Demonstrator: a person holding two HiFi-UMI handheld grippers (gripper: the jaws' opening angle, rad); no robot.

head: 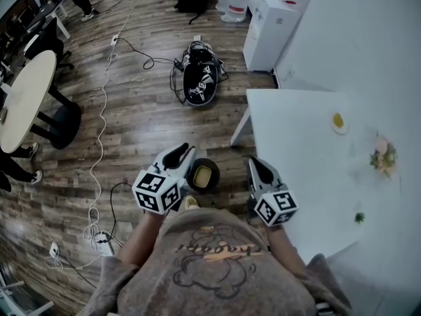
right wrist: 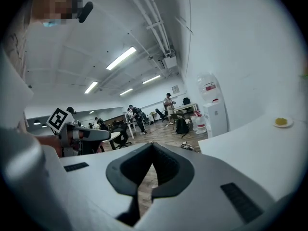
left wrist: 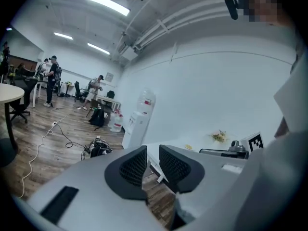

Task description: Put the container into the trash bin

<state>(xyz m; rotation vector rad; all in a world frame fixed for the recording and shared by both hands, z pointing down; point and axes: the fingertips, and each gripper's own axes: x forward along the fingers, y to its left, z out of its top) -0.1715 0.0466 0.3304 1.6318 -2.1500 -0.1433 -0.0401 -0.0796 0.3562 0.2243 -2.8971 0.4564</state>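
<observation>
Your left gripper hides the left edge of the black trash bin on the wood floor near the white table, with the yellowish container inside it, between that gripper, jaws slightly apart and empty, and your right gripper, clenched on nothing.

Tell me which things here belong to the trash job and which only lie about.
Job: trash bin, container inside it, left gripper, right gripper.
Lying about: black bag, floor cables, water dispenser, flowers on the white table.
</observation>
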